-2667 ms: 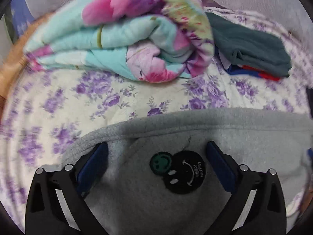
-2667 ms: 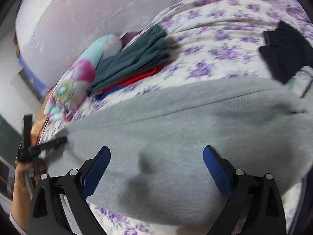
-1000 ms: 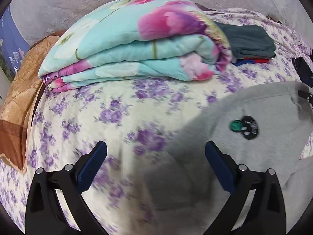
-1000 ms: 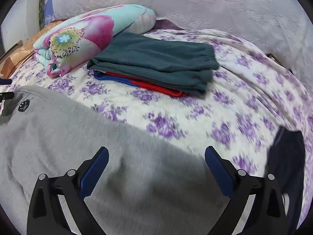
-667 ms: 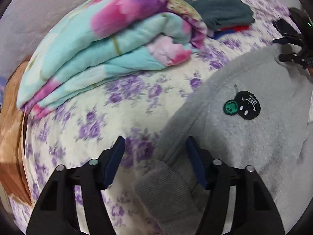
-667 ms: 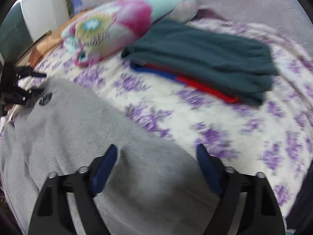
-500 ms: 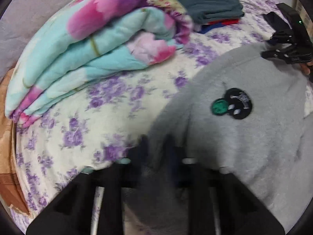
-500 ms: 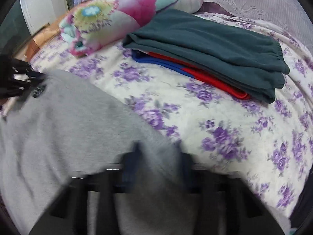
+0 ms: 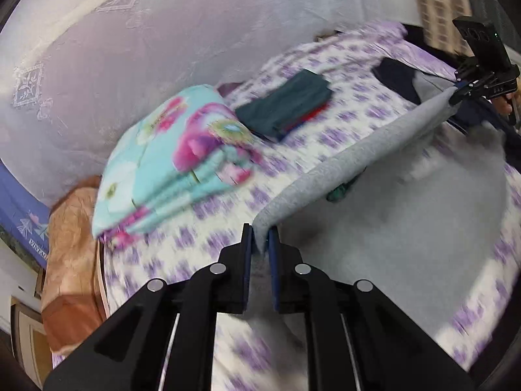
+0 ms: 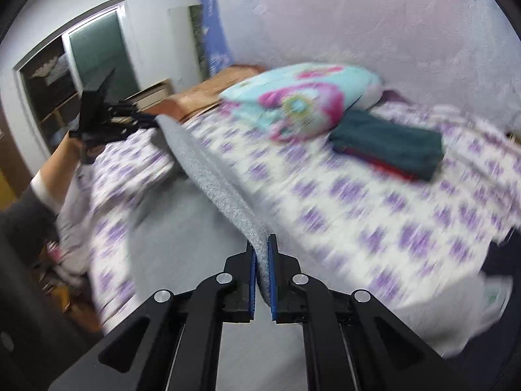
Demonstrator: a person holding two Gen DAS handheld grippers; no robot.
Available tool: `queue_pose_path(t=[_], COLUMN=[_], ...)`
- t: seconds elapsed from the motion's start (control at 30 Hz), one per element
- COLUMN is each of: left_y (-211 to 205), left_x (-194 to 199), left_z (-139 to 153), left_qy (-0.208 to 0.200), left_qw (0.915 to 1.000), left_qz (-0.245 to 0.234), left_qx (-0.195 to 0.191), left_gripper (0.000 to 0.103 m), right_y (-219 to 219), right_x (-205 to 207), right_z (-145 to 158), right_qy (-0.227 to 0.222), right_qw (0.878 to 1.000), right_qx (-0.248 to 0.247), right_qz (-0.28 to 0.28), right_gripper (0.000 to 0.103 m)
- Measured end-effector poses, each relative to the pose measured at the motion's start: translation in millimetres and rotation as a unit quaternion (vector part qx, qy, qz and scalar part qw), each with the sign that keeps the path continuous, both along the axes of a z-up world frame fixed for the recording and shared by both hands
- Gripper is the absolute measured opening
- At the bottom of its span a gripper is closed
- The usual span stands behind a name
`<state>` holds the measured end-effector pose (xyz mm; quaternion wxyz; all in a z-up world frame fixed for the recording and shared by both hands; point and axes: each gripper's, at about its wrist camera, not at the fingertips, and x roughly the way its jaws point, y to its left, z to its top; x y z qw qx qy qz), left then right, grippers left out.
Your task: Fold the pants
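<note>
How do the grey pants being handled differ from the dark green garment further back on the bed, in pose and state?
The grey pants are lifted off the bed, stretched between the left claw and right claw; the dark green garment lies flat, untouched.

The grey pants hang as one open sheet; the dark green garment is already folded into a compact rectangle.

The dark green garment tops a stack of red and blue items; the grey pants sit on nothing.

Both are soft clothing on the same floral bedsheet.

Floral quilt (image 9: 169, 163) beside folded teal clothes (image 9: 286, 107) on bedsheet (image 9: 202, 244).
</note>
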<state>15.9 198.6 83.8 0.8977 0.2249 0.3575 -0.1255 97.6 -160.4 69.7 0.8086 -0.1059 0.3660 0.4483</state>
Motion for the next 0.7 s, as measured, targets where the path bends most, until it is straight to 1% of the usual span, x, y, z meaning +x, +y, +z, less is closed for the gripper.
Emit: queue_pose_path(t=[0.07,0.13,0.17,0.2,0.23,0.27,0.3,0.33,0.37,0.4,0.43,0.47,0.5,0.53,0.57,0.63,0.67,0.7], left_y=[-10,-21,-20,-21,-20,-20,-17,-17,-17,-17,-16,-14,-8,-8,-4,1,3,8], left_x=[-28,-49,-55,-60,-57,-59,-59,-62,-67,-73,-77,-80,-86,-90,-94,-92,-89,-81], left_z=[-15,-42,-49,-70,-80,-98,-109,-116,-118,-115,-111,-103,-90,-82,-72,-58,-55,-53], left_qy=[0.007,0.025,0.036,0.062,0.075,0.096,0.104,0.107,0.103,0.094,0.088,0.078,0.061,0.053,0.048,0.048,0.053,0.069], left_qw=[0.9999,0.9994,0.9991,0.9978,0.9967,0.9945,0.9933,0.9924,0.9926,0.9932,0.9936,0.9943,0.9948,0.9947,0.9935,0.9878,0.983,0.9737], left_qz=[-0.004,0.001,0.004,0.013,0.018,0.029,0.036,0.042,0.046,0.053,0.06,0.069,0.081,0.085,0.091,0.122,0.147,0.184], left_qx=[0.014,0.022,0.02,0.021,0.023,0.029,0.036,0.043,0.045,0.042,0.035,0.023,-0.005,-0.022,-0.048,-0.084,-0.095,-0.116], left_gripper=[0.009,0.009,0.01,0.011,0.013,0.015,0.017,0.017,0.021,0.035,0.047,0.076,0.094,0.094,0.094,0.094,0.094,0.094], right_y=[0,4,7,11,15,18,18,17,17,15,14,13,10,8,3,-8,-14,-21], right_x=[-26,-40,-46,-50,-51,-51,-51,-51,-52,-53,-55,-60,-64,-66,-66,-59,-54,-49], right_z=[-22,-56,-73,-93,-109,-122,-128,-126,-124,-118,-113,-107,-99,-96,-90,-81,-78,-73], right_qy=[0.013,0.054,0.067,0.083,0.095,0.108,0.113,0.112,0.117,0.122,0.12,0.111,0.095,0.091,0.089,0.082,0.077,0.069], right_qw=[1.0,0.998,0.997,0.995,0.993,0.991,0.991,0.992,0.991,0.991,0.992,0.993,0.995,0.995,0.996,0.996,0.996,0.995], right_qx=[-0.017,-0.028,-0.039,-0.054,-0.067,-0.074,-0.069,-0.064,-0.063,-0.054,-0.048,-0.044,-0.041,-0.035,-0.024,0.002,0.01,0.02], right_qz=[-0.002,-0.002,-0.002,-0.002,-0.005,-0.009,-0.012,-0.015,-0.013,-0.009,-0.008,-0.008,-0.008,-0.009,-0.016,-0.038,-0.05,-0.072], right_gripper=[0.007,0.007,0.007,0.008,0.01,0.011,0.012,0.016,0.022,0.039,0.055,0.058,0.058,0.058,0.058,0.058,0.058,0.061])
